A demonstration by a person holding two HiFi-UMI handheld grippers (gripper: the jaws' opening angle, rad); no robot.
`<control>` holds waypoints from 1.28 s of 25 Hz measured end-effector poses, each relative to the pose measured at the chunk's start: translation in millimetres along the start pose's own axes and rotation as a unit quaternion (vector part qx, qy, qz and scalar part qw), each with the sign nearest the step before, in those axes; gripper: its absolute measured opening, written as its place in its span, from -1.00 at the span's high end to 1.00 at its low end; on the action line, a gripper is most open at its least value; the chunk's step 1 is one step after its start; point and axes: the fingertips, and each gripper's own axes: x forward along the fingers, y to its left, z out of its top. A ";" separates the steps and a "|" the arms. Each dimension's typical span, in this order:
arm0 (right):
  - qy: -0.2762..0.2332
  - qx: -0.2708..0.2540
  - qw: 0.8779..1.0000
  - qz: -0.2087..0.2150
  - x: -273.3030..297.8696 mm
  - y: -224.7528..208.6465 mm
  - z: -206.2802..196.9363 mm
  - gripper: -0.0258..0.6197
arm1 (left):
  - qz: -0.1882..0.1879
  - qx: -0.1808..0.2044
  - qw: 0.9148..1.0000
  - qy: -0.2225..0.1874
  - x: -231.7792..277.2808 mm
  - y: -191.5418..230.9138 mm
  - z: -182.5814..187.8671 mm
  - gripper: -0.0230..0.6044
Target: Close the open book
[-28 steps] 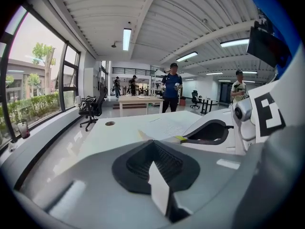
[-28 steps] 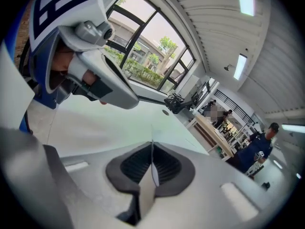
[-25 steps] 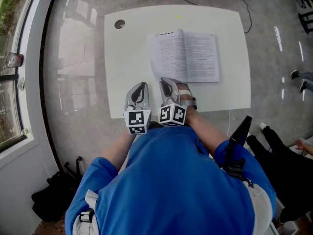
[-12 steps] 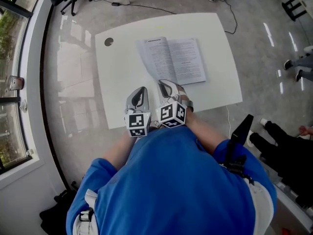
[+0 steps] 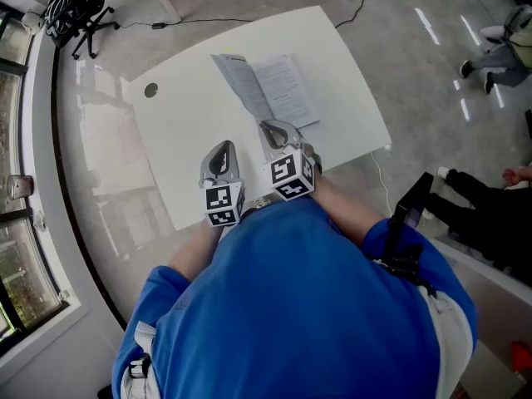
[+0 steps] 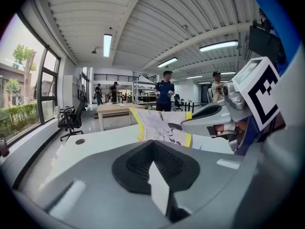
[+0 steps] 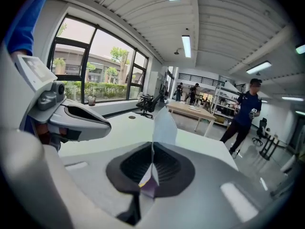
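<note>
The open book lies on the white table, and its left half is tilted up off the surface. My right gripper is shut on the near corner of that raised half. In the right gripper view the white leaf rises straight out of the shut jaws. From the left gripper view, the yellow-edged cover stands lifted with the right gripper at its edge. My left gripper hovers beside it to the left, shut and holding nothing.
A round cable hole is near the table's far left corner. An office chair stands beyond it on the floor. Dark bags lie to the right of the table. Several people stand far back among other desks.
The right gripper has risen and rolled with the book's left half, which now stands steeper and looks narrower. The left gripper has moved along beside it.
</note>
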 end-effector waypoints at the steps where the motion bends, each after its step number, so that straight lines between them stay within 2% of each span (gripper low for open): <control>1: 0.003 0.008 1.000 -0.007 -2.9 -7.9 -3.1 0.89 | -0.005 0.003 1.000 0.000 2.5 -4.0 1.8 0.91; 5: 0.019 0.028 0.999 -0.032 -10.8 -33.6 -17.0 0.89 | -0.023 0.012 1.000 0.000 12.7 -18.1 8.1 0.91; 12: 0.042 0.074 0.995 -0.051 -12.2 -65.8 -44.7 0.89 | -0.039 0.020 0.999 0.005 30.7 -36.5 13.4 0.91; 18: 0.072 0.122 0.988 -0.056 -3.7 -84.1 -70.0 0.89 | -0.035 0.020 0.999 0.014 38.9 -39.0 11.7 0.91; 32: 0.147 0.165 0.973 -0.060 13.4 -108.2 -126.4 0.86 | -0.017 0.021 0.999 0.040 53.5 -44.5 8.5 0.91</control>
